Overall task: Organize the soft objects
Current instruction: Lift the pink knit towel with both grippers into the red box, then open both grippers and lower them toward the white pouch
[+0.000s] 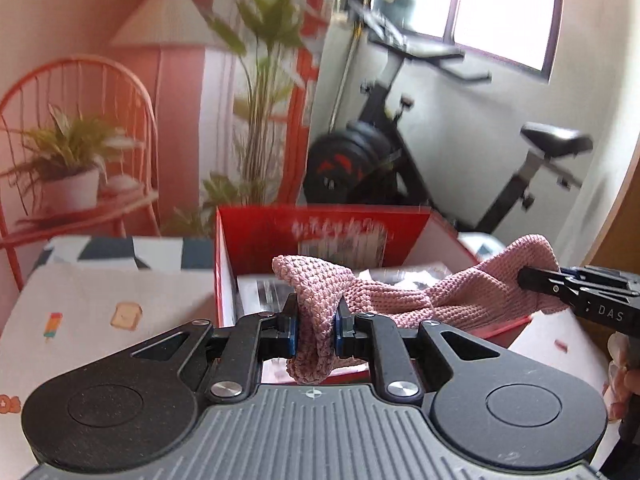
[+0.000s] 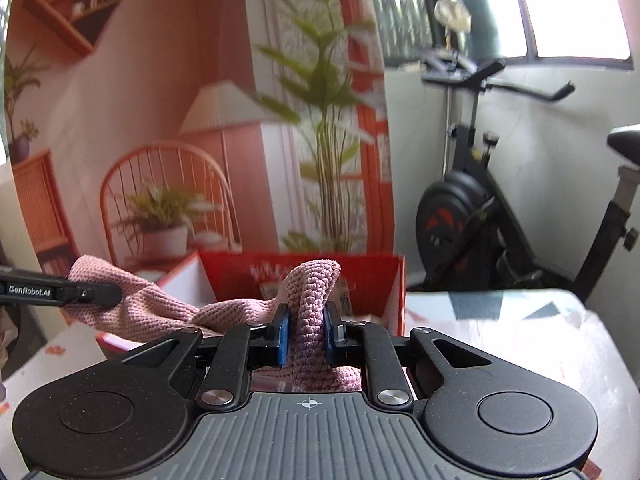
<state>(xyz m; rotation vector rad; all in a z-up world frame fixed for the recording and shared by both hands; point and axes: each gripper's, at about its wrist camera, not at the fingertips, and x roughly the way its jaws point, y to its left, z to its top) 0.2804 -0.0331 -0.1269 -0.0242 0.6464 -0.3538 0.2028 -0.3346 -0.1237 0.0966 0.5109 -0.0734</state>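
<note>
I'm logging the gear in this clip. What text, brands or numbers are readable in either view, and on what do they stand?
"GenRobot.AI": white print on the left gripper, seen from the right wrist.
"DAS": white letters on the right gripper, seen from the left wrist; the word may run on out of view.
White characters on the inner wall of the red box: too blurred to read.
Orange marks on the tablecloth edge: cut off, unreadable.

Home room: exercise bike (image 2: 480, 208), window (image 1: 504, 8), printed backdrop (image 2: 200, 100).
</note>
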